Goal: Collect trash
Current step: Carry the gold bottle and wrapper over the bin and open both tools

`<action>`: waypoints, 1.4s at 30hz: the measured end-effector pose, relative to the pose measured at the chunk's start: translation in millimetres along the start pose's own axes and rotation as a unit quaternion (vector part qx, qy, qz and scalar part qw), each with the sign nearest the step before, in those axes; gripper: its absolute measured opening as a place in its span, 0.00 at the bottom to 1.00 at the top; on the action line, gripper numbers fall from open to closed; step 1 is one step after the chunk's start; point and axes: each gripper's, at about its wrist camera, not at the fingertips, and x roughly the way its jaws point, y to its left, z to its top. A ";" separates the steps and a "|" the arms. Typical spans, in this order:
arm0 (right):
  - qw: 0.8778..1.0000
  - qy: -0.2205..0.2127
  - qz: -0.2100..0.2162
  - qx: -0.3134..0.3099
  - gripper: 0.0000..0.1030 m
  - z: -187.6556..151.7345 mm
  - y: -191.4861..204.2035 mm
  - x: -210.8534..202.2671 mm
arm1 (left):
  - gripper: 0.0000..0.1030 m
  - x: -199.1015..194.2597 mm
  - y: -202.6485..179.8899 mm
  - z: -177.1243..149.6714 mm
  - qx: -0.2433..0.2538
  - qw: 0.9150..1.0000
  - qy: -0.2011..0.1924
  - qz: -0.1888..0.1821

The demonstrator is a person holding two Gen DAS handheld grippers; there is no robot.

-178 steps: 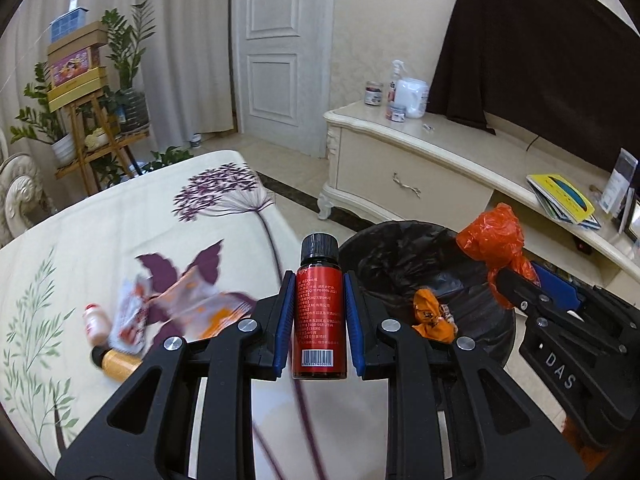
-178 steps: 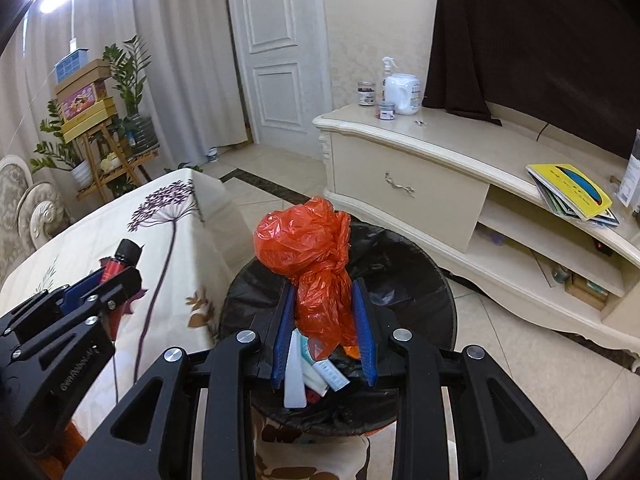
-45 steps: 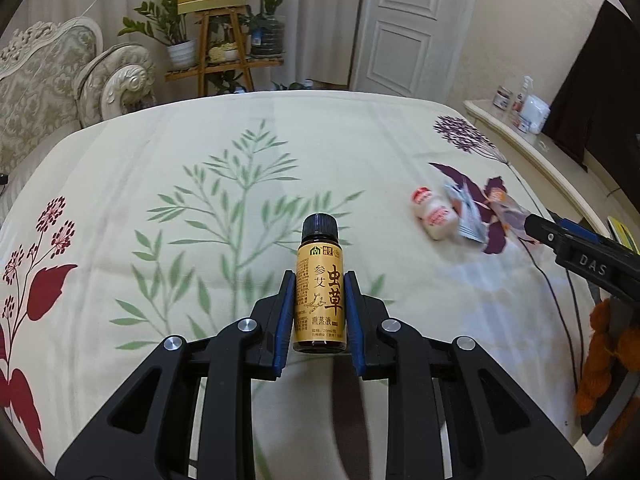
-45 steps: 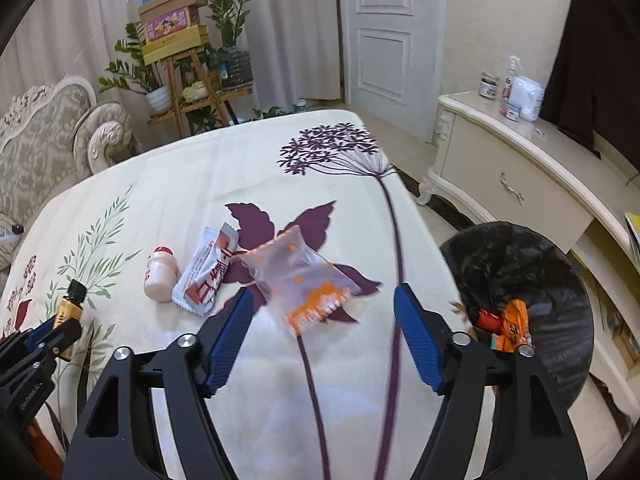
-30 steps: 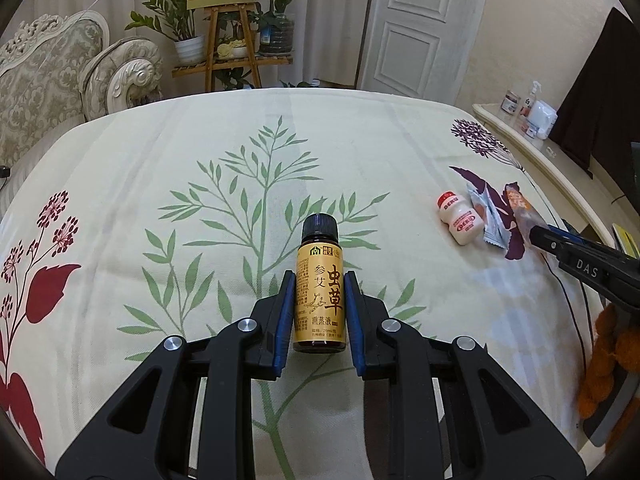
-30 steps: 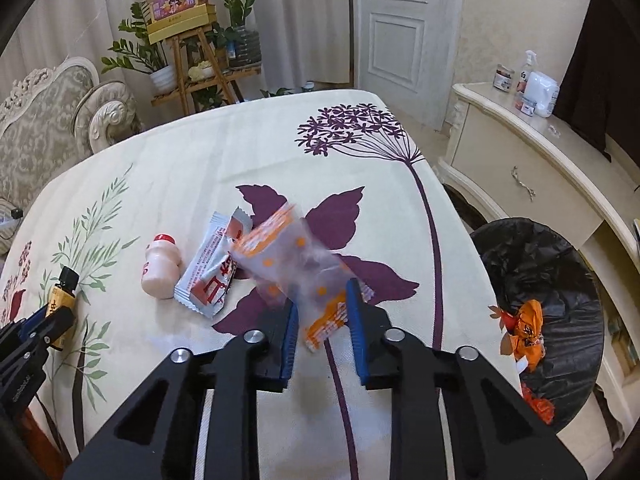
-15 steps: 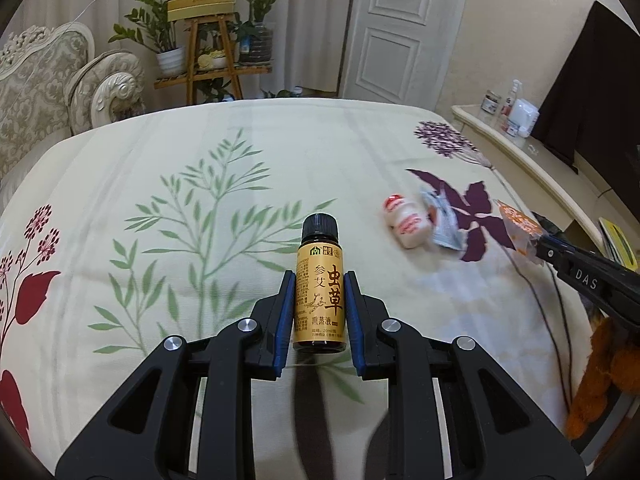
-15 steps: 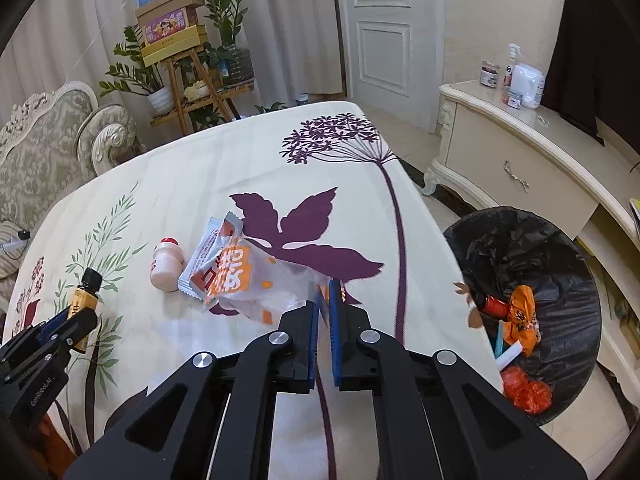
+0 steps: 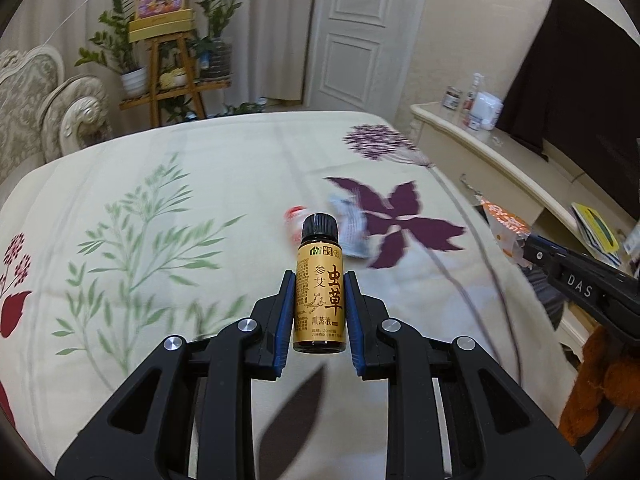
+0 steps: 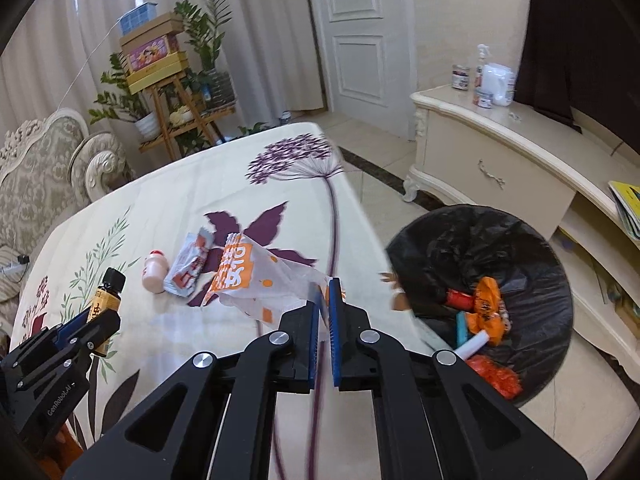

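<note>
Above table (image 10: 168, 200), both tongs loaded.
Left tongs (image 9: 319, 312) clamping rigid bottle (image 9: 319, 280); right tongs (image 10: 323, 300) pinching flimsy wrapper (image 10: 256, 276) edge.

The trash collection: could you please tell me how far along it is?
Several pieces already lie in the bin. The left claw holds a small bottle and the right claw a snack bag. A wrapper and a drink bottle remain on the table.

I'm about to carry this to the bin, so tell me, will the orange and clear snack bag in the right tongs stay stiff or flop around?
Probably floppy: the snack bag droops sideways from the right tongs, pinched only at one corner. It looks empty and thin, so likely very light and apt to swing.
</note>
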 end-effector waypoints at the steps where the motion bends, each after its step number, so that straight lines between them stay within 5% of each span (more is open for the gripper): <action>1: 1.000 -0.002 -0.005 0.004 0.06 0.1 -6.4 -2.5 | 0.23 -0.1 -4.4 0.7 0.003 1.000 -0.001 -0.004; 24: 0.991 -0.021 -0.095 0.096 0.05 1.0 -141.5 -13.2 | 0.23 52.3 -164.1 29.3 0.106 0.990 -0.011 -0.087; 42: 0.986 -0.011 -0.117 0.118 0.05 2.3 -175.7 6.3 | 0.23 86.3 -205.6 36.5 0.134 0.988 0.001 -0.081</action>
